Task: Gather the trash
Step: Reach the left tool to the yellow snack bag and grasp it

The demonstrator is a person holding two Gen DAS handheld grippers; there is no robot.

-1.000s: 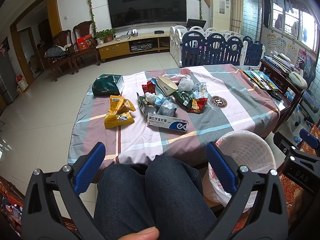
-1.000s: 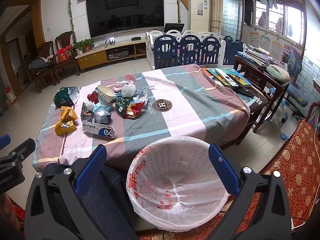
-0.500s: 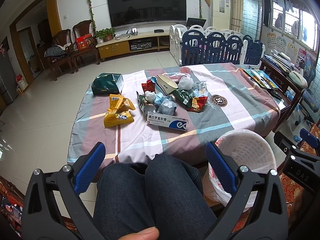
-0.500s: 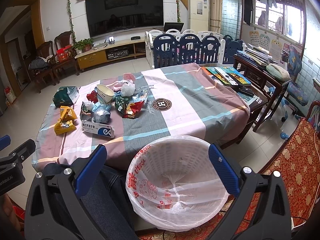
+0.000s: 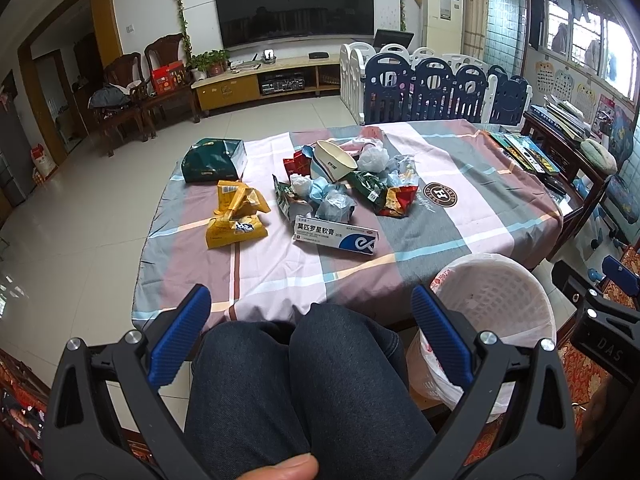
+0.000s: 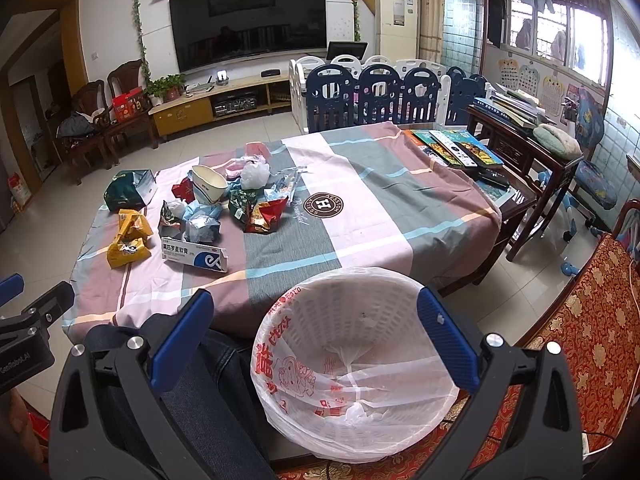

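Note:
Trash lies in a heap on the striped tablecloth (image 5: 472, 216) (image 6: 380, 216): yellow snack bags (image 5: 236, 220) (image 6: 128, 240), a white-and-blue ointment box (image 5: 336, 235) (image 6: 195, 257), crumpled blue wrappers (image 5: 334, 204), red and green wrappers (image 5: 394, 196) (image 6: 262, 212), and a cream bowl-shaped container (image 5: 334, 161) (image 6: 209, 184). A white bin lined with a plastic bag (image 5: 492, 308) (image 6: 356, 360) stands on the floor at the table's near edge. My left gripper (image 5: 312, 336) hovers open over the person's knees (image 5: 304, 384), short of the table. My right gripper (image 6: 316, 336) is open above the bin, holding nothing.
A dark green bag (image 5: 214, 159) lies at the table's far left. Books (image 6: 456, 148) and a side table (image 6: 520, 136) crowd the right edge. A blue-and-white playpen fence (image 5: 432, 88) stands behind the table. A red patterned sofa (image 6: 592, 320) is on the right.
Both grippers have edged very slightly forward toward the table. Both are as wide open as before, and no object has moved.

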